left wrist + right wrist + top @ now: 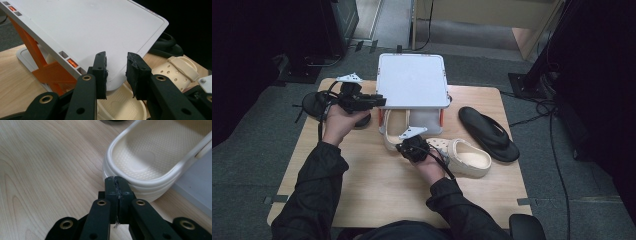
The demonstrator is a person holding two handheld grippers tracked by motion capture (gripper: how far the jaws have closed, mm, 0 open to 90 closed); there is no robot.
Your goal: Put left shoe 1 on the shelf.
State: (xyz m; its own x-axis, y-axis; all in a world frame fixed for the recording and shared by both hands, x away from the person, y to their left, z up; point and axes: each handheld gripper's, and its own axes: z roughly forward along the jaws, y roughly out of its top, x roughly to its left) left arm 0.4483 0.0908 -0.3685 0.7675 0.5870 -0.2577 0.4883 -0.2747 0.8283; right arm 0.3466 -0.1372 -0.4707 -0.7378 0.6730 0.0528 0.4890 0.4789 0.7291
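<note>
A white two-tier rack (pixel 412 80) with orange struts stands at the table's back middle. One cream clog (pixel 390 134) lies half under its top shelf (pixel 87 30), on the lower tray (pixel 195 187). My right gripper (pixel 404 147) is shut, and in the right gripper view its tips (pixel 116 183) rest against that clog's heel (pixel 140 162) with nothing between them. My left gripper (pixel 381 101) is open and level with the top shelf's near left corner, which sits just beyond its jaws (pixel 116 72). A second cream clog (pixel 467 157) lies to the right of my right hand.
A black flip-flop (pixel 489 132) lies at the right of the table, beyond the second clog (pixel 175 72). A black sandal (pixel 313 103) sits at the left edge behind my left hand. Bare wood (pixel 382 190) stretches across the front of the table.
</note>
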